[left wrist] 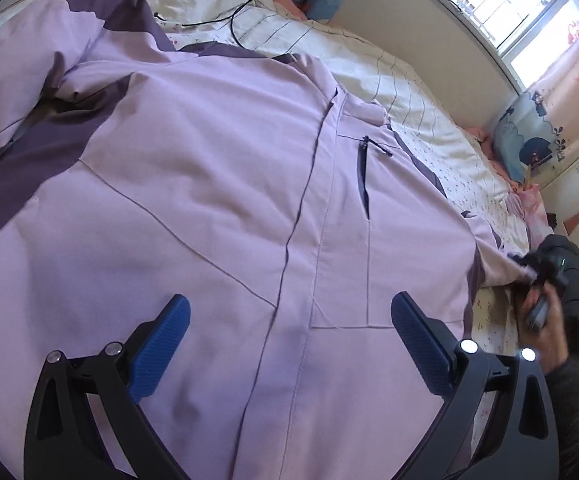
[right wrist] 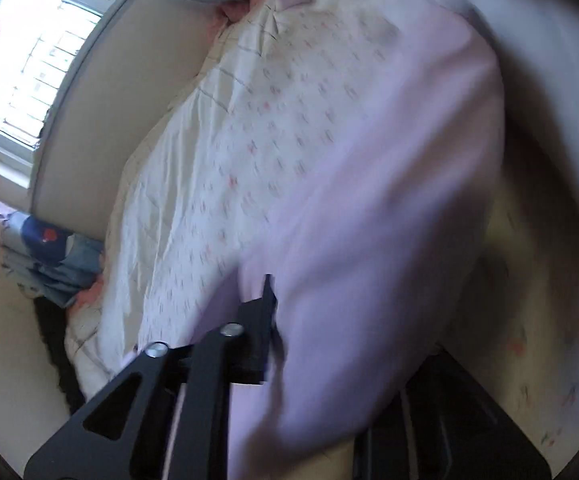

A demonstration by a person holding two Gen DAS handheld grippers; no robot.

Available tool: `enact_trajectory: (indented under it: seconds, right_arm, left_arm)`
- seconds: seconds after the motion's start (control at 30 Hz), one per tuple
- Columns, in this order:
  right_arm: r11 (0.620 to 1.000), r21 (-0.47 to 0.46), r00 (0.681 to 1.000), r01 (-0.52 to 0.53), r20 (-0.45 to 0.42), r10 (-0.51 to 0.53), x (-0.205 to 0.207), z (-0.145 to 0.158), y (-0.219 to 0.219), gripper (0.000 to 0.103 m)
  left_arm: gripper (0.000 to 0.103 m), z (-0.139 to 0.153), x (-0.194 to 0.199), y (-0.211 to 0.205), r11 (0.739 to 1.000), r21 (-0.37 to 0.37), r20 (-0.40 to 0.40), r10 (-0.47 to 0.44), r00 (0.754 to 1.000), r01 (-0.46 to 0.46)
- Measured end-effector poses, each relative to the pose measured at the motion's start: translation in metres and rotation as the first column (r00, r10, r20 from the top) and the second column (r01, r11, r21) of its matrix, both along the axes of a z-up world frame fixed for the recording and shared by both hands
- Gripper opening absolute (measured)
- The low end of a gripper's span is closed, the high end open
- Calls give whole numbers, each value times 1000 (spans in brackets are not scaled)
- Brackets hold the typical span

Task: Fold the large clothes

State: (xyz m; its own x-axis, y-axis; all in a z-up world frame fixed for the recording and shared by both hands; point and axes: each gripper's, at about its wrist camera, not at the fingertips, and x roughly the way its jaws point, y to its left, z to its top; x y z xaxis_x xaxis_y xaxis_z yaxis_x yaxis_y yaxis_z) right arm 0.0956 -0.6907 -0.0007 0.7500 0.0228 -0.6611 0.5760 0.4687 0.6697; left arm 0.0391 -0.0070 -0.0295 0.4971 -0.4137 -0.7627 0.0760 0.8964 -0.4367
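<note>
A large lilac jacket (left wrist: 209, 160) with dark purple panels lies spread on the bed, its zip pocket (left wrist: 363, 176) facing up. My left gripper (left wrist: 289, 300) hovers open just over its lower front, blue pads (left wrist: 161, 352) wide apart with nothing between them. At the right edge, a hand (left wrist: 549, 320) holds my right gripper (left wrist: 529, 270), and the jacket's edge is drawn out to a point in it. In the blurred right wrist view, lilac cloth (right wrist: 369, 200) drapes over my right gripper (right wrist: 279, 296), which is shut on it. One black finger (right wrist: 263, 320) shows; the other is hidden under the cloth.
A cream quilt (left wrist: 409, 92) with small flowers covers the bed under the jacket. A black cable (left wrist: 245, 4) trails across the far end. A blue cushion (left wrist: 529, 136) leans at the wall under the window (left wrist: 509, 0). The padded wall (right wrist: 89, 140) runs along the bed's far side.
</note>
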Motion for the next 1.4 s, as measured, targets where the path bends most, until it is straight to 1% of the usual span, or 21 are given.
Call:
enact_trajectory:
  seconds: [0.07,0.13,0.2,0.23,0.27,0.33,0.4,0.5,0.57,0.63,0.67,0.77,0.83,0.87,0.93,0.97,1.0,1.1,1.17,1.27,1.4]
  right_arm:
    - [993,-45,993,-114,36,115,-26,4,30,41]
    - [966,-75,964,-247,81,253,-72,6,77,52]
    - [897,-138,898,-419,84,432,-103,15,127,65]
    - [853,-156,854,-498,84,514,-121,19,153,67]
    - [790,-153,791,-594,66,608,-139,18,184,69]
    - [705,-124,708,-698,30,706,-166,12,225,69]
    - [635,-75,637,-769,-4,771,-189,3,258,69]
    - [548,-36,549,-836,-27,835,-233,-7,298,70]
    - [509,-12,509,-860,-74,858,-250,-10,318,77]
    - [489,1,483,-872,-153,862,-256,-14,328,78]
    - [483,8,475,-875,-175,863,-272,-23,336,78]
    - [467,62,459,-882,-113,881,-275,-16,342,79]
    - [458,57,452,-887,-101,886,-272,-11,349,79]
    - [456,48,449,-889,-107,887,-270,-10,352,75]
    - [452,22,447,-892,-112,887,-267,-9,361,51]
    - [463,12,459,-886,-106,882,-261,-7,365,35]
    - [478,14,475,-878,-84,876,-258,-4,366,28]
    - [521,-9,521,-854,-6,854,-251,3,376,19]
    - [560,-24,558,-828,64,827,-251,16,374,17]
    - [603,-51,585,-796,189,788,-246,52,369,15]
    - [614,-140,570,-777,260,780,-245,113,362,13]
  left_arm:
    - [96,7,-3,6,1000,1,18,7,1000,-7]
    - [96,17,-8,16,1000,19,45,15,999,-16]
    - [96,23,-11,23,999,47,65,15,998,-18]
    - [96,27,-14,27,998,63,80,13,997,-18]
    - [96,30,-15,32,997,81,98,10,995,-18]
    - [96,40,-23,45,989,148,145,-13,989,-9]
    - [96,53,-38,70,976,218,174,-33,984,-6]
    - [96,63,-76,128,976,212,206,6,979,-51]
    - [96,60,-100,172,977,203,186,33,982,-71]
    - [96,53,-117,207,965,241,155,67,986,-103]
    - [96,48,-128,229,950,285,139,93,986,-130]
    - [96,36,-146,273,924,340,101,149,984,-175]
    - [96,26,-152,296,923,322,68,197,978,-209]
    - [96,21,-154,303,925,310,53,215,975,-220]
    - [96,6,-155,315,938,259,1,236,972,-228]
    - [96,-1,-153,314,949,237,-28,223,974,-210]
    - [96,-6,-152,311,957,219,-53,207,977,-191]
    - [93,-24,-143,290,977,187,-144,133,981,-105]
    - [55,-26,-141,279,986,142,-175,112,978,-88]
    - [24,-8,-145,269,994,78,-161,87,983,-75]
    - [19,51,-160,247,998,54,-35,16,999,-14]
